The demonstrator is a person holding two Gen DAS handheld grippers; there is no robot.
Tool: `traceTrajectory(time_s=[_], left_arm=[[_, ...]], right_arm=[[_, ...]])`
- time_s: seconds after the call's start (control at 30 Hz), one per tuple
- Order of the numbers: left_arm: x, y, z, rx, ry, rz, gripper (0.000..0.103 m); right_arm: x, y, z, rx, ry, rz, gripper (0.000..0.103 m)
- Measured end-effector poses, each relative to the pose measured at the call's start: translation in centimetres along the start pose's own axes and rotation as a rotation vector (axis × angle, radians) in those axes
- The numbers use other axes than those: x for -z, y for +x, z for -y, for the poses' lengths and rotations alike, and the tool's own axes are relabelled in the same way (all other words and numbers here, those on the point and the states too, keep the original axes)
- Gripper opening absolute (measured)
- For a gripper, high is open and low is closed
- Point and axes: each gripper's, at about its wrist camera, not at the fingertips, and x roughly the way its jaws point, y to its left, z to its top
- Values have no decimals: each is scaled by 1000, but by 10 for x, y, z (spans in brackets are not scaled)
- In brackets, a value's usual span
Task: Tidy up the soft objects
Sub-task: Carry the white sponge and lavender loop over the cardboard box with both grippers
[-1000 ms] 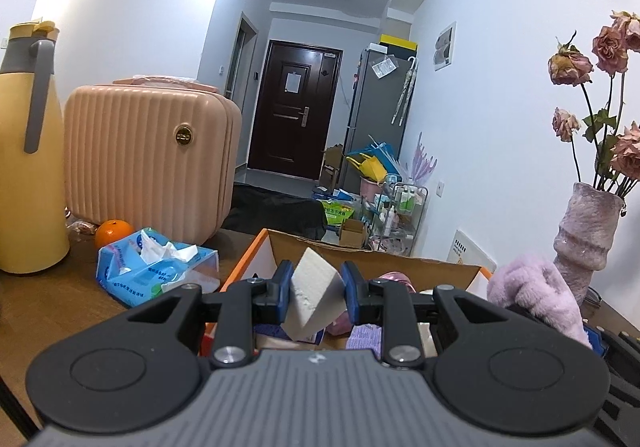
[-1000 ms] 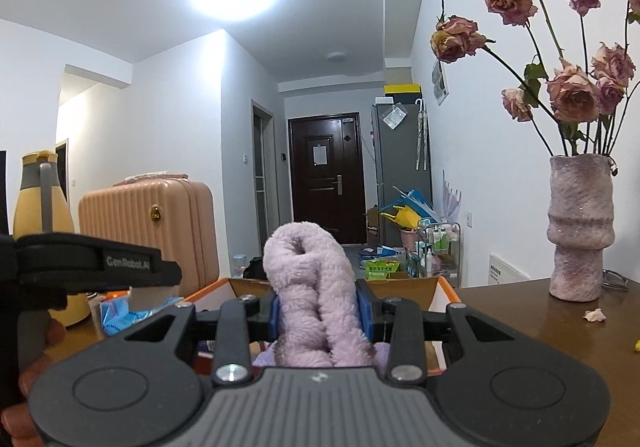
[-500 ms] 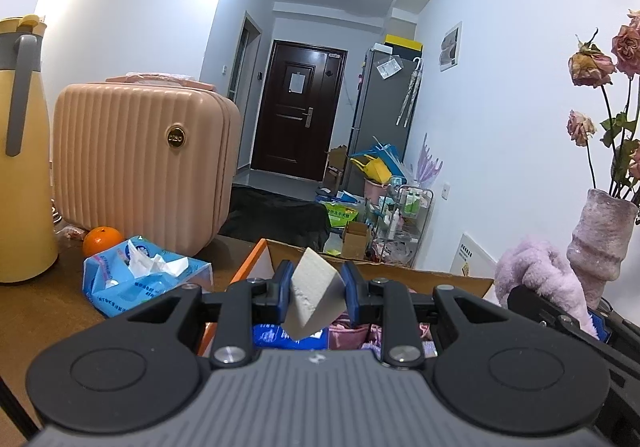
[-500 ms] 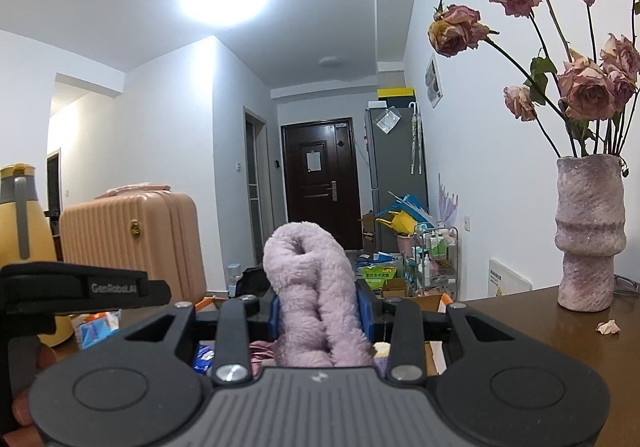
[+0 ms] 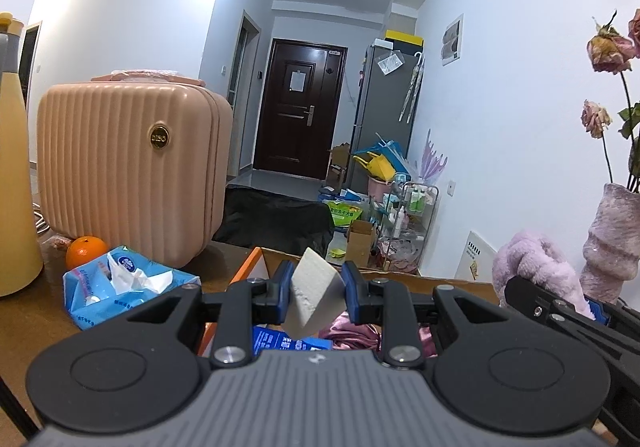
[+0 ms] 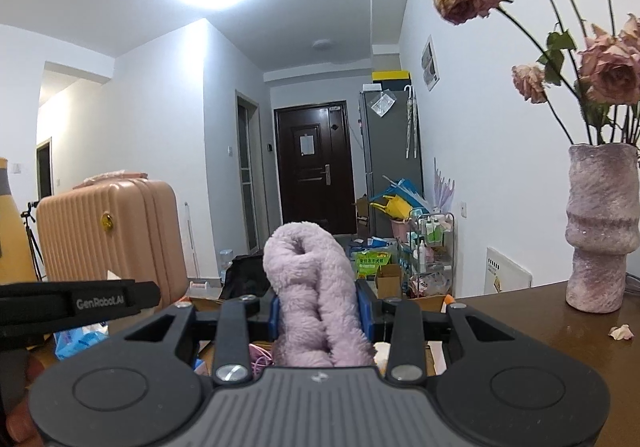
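While both hover over the cardboard box (image 5: pixel 460 279), left claw (image 5: pixel 316 293) grasping sponge wedge (image 5: pixel 312 301) (white), right claw (image 6: pixel 320 313) grasping lilac plush (image 6: pixel 316 291)

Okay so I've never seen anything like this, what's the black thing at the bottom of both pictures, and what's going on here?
That black thing is a hand-held grabber with two fingers; a person holds one in each hand. A camera on each looks forward along its fingers, so one picture is from the left gripper and the other from the right gripper. The left one pinches a white sponge wedge; the right one pinches a fluffy lilac towel. Below them is an open cardboard box with soft things inside, on a wooden table. Also on the table: a pink case, an orange, a tissue pack, a yellow jug and a vase of dried roses.
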Motion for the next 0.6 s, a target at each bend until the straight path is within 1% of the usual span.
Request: traceTrajectory(time_s=[0.37,0.6], left_arm=[[0,28,-2,-17,30,-14,27],[0,40,-8,-20,46,-27,27]], right_arm=[[-1,33,0,-5,-30,-65,35],[3,42,-6,-18,-67,-82,35]])
